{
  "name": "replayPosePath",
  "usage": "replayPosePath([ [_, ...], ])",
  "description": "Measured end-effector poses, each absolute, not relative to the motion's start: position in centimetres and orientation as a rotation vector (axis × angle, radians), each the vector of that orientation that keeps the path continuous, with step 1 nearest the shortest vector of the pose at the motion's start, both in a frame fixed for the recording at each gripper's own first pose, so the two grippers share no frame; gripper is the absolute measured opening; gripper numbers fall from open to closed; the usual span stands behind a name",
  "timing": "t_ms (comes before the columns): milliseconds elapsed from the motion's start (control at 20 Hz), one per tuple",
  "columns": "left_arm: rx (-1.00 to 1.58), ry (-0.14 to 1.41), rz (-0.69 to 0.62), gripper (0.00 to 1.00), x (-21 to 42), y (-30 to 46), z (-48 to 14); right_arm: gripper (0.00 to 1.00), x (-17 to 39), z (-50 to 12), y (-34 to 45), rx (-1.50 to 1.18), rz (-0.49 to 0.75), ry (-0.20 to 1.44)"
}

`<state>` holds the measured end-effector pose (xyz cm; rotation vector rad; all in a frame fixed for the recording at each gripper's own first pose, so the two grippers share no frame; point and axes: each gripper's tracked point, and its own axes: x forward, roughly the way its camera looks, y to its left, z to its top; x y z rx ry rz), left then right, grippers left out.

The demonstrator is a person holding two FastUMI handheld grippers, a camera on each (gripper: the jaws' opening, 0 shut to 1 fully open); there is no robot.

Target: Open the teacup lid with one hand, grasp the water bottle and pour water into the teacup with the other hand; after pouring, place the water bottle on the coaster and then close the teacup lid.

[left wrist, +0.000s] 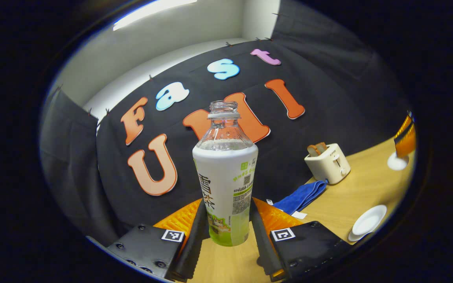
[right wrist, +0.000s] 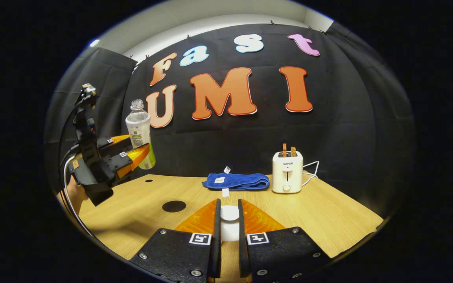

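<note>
Two grippers, left gripper [left wrist: 226, 232] fingers clamping uncapped, part-full water bottle [left wrist: 225, 173] aloft, right gripper [right wrist: 229, 230] fingers narrowly pinching white teacup lid [right wrist: 229, 213]

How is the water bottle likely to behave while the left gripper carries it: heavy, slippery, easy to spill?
The water bottle looks nearly full, so probably heavy for its size. It has no cap, so tilting would likely spill it. The left gripper clamps its glossy lower label; it might slip or dent if squeezed.

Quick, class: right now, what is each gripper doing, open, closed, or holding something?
Left gripper: closed on the water bottle, lifted off the table.
Right gripper: closed on a white thing, probably the teacup lid; cannot be told for sure.
</note>
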<state>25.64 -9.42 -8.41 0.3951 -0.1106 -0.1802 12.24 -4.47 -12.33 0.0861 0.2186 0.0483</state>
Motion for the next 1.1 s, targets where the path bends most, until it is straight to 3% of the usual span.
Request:
replayPosePath([
  [250,0.072,0.072,-0.214,0.63,28.9,-9.2,-13.1,0.18,13.3,-14.3,-3.4,0.071,0.070,0.255],
  [600,-0.038,0.259,-0.214,0.66,30.3,-8.2,-21.5,0.18,14.5,-16.8,-2.1,0.063,0.099,0.300],
  [1100,-0.060,0.394,-0.204,0.65,31.1,-7.8,-27.5,0.19,15.1,-18.3,-1.0,0.049,0.125,0.333],
])
